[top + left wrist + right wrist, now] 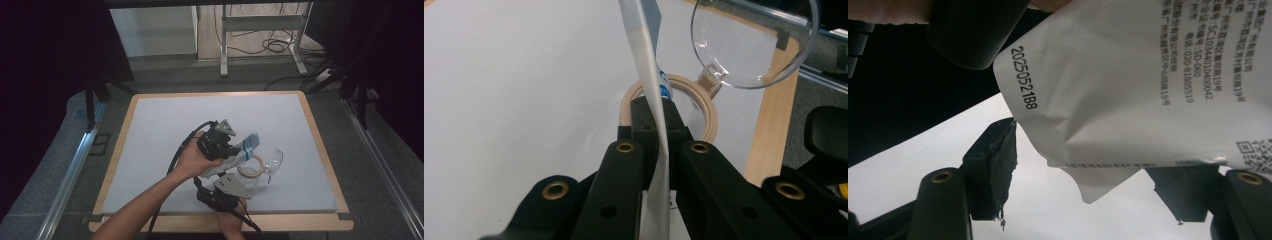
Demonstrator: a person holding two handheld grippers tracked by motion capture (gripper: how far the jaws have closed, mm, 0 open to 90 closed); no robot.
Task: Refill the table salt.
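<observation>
Packet [243,150] is the thing in hand: a thin white pouch with a blue end and small printed writing, held up off the table [165,130] near the middle, a little toward 5 o'clock. The left gripper [659,131] has its jaws squeezed tight on the packet's thin edge, so it carries the packet. The right gripper [1083,165] sits just under the packet's low corner with its jaws apart, one on each side, and they do not press it yet.

Right below, at about 4 o'clock from the packet, lies a wooden ring [251,167], and next to that a clear plastic dome [272,161] with a little clip.

What could go wrong? The hold is only on a thin edge, so a quick pull may make the packet slip out and fall on the ring. If the right gripper bites only the tip of the floppy corner, the corner may tear or fold. If both pull hard, the packet may rip open and spill. A low swing may knock the light dome away.
</observation>
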